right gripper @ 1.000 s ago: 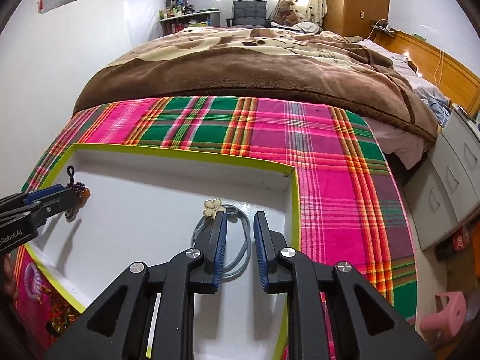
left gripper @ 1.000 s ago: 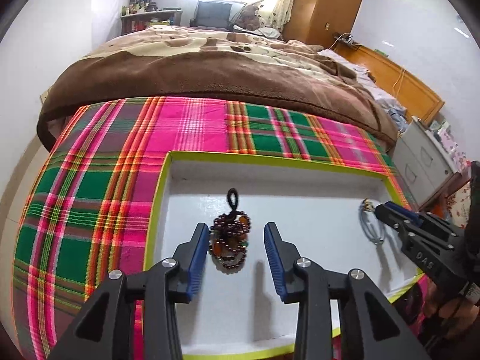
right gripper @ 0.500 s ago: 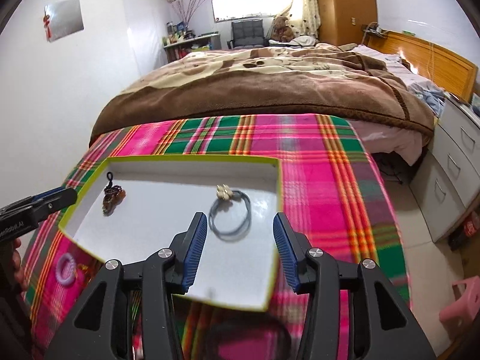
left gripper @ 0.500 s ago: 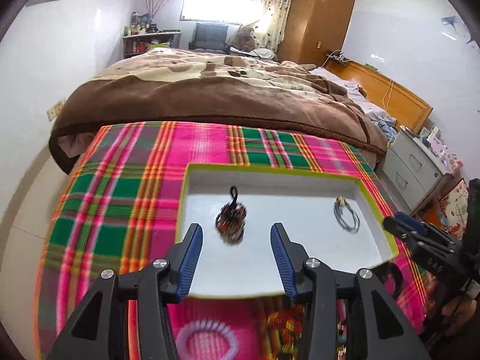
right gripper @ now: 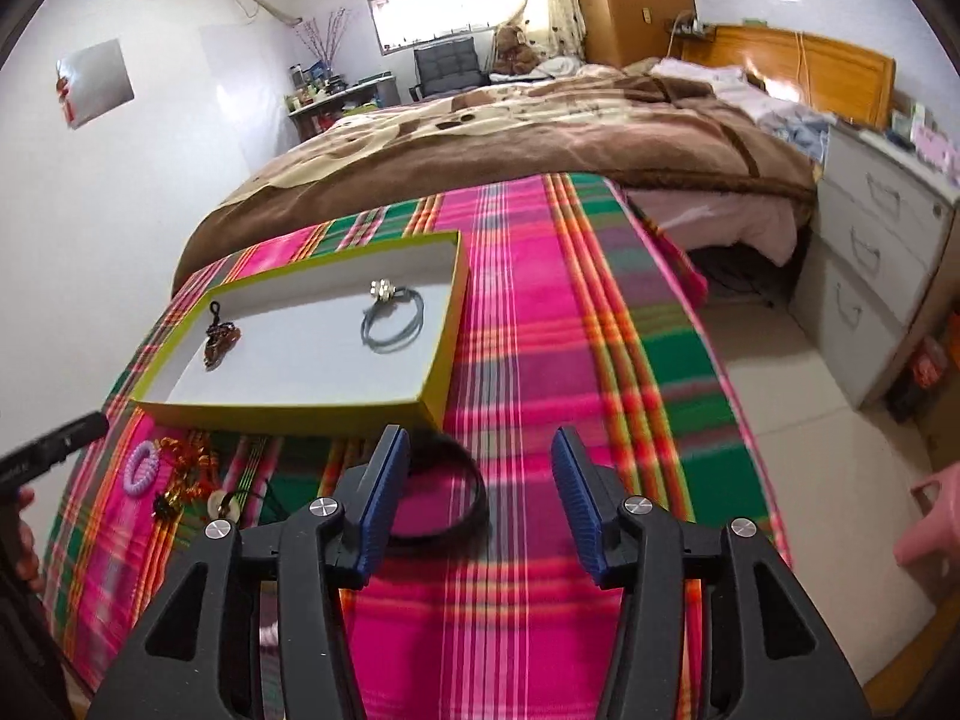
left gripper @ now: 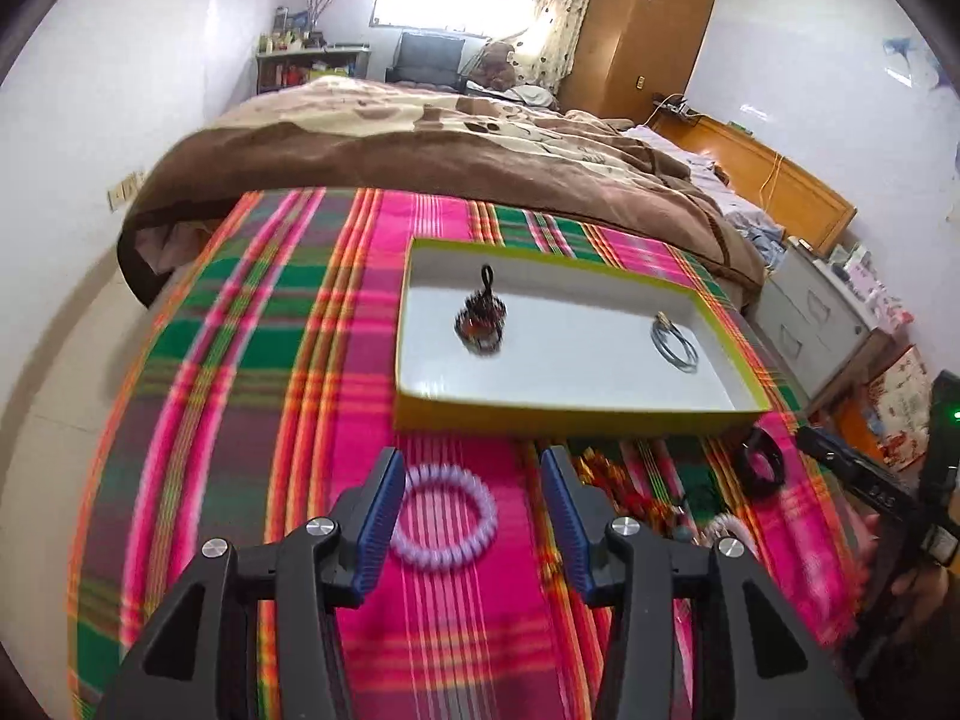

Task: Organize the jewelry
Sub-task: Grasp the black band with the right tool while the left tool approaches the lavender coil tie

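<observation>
A white tray with a yellow-green rim point(left gripper: 570, 414) point(right gripper: 288, 408) lies on the plaid cloth. In it lie a dark bead bracelet point(left gripper: 480, 321) point(right gripper: 221, 342) and a grey hair tie with a flower charm point(left gripper: 673, 343) point(right gripper: 393, 321). My left gripper point(left gripper: 474, 516) is open and empty, above a lilac spiral hair tie point(left gripper: 447, 516) point(right gripper: 141, 468) in front of the tray. My right gripper point(right gripper: 480, 498) is open and empty, beside a black band point(right gripper: 447, 492) point(left gripper: 761, 461). Gold-red trinkets point(left gripper: 624, 486) point(right gripper: 186, 468) lie between the two.
The plaid cloth point(left gripper: 240, 360) covers a table that stands against a bed with a brown blanket point(left gripper: 420, 144). White drawers point(right gripper: 870, 252) and a pink stool point(right gripper: 930, 516) stand on the right. The table's edge runs close to the right of my right gripper.
Both grippers have pulled back out of the tray and toward the near edge. The right gripper opened and left the grey hair tie in the tray; the left one left the bead bracelet there.
</observation>
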